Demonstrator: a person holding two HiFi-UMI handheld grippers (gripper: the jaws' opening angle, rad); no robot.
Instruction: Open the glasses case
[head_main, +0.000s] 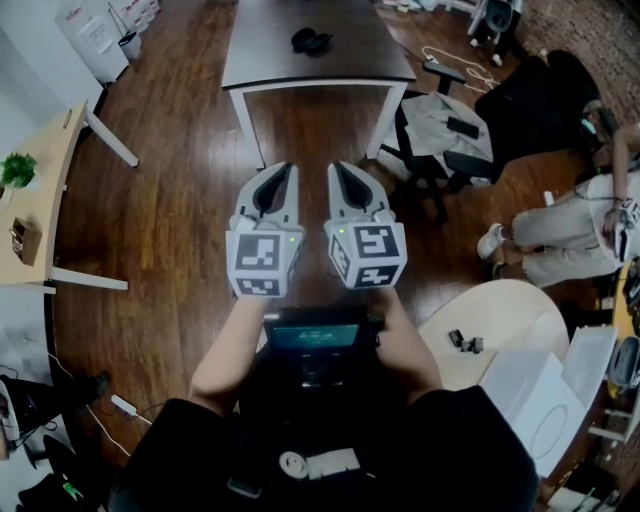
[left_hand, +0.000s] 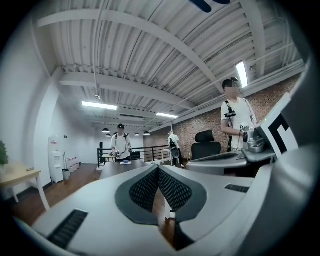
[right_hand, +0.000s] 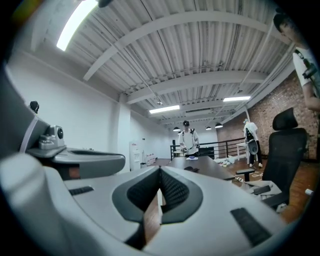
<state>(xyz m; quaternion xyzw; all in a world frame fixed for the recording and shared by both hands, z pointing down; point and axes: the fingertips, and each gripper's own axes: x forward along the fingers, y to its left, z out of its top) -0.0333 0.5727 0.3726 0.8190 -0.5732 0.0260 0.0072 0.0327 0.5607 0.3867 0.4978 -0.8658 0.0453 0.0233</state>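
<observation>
Over floor (head_main: 170, 200), near side | left gripper (head_main: 288, 169), right gripper (head_main: 335, 168) with fingers (head_main: 272, 190) closed tight on nothing | probable glasses case (head_main: 311, 41) far off on tabletop (head_main: 265, 55), untouched | reaching, holding, opening all left to do

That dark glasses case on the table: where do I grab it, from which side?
Probably across its short width, coming from the near table edge: the glasses case lies flat with its long side crosswise. Seam too small to see.

Dark table (head_main: 350, 60) on wooden floor (head_main: 180, 200); black case (head_main: 311, 41) on tabletop.
</observation>
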